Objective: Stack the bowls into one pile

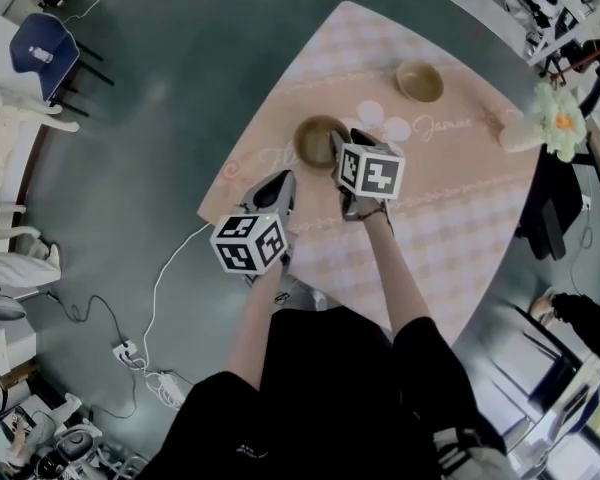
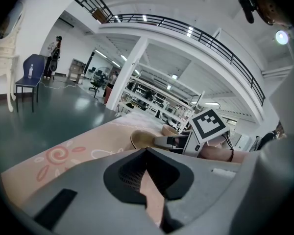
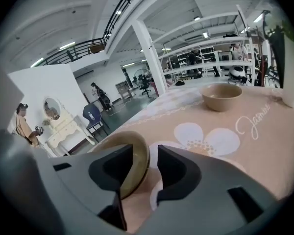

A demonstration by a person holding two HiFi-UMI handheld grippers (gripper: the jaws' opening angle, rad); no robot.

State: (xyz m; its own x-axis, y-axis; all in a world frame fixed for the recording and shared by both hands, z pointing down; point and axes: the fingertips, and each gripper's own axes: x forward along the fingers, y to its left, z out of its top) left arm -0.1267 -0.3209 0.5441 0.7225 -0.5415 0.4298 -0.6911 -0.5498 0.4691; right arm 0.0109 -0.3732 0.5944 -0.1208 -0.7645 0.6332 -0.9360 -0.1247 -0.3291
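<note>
Near bowl (image 1: 318, 140): tan, on pink counter (image 1: 460, 228), well apart from far bowl (image 1: 420, 80).
Handling, judged: rigid, smooth, may slip or chip.
Hold: rim wall.
Right claw (image 3: 146, 151): wide, straddling near rim, unclamped.
Left claw (image 2: 147, 151): closed, empty.

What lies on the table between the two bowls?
Only bare tablecloth with its white flower print, between near bowl and far bowl; right gripper view shows it.

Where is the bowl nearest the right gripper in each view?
Head view: the bowl sits just above centre, mid-table.
Left gripper view: bowl at centre, left of the marker cube.
Right gripper view: bowl lower left of centre, rim between the fingers.
Shared landmark: the second bowl beyond it.
</note>
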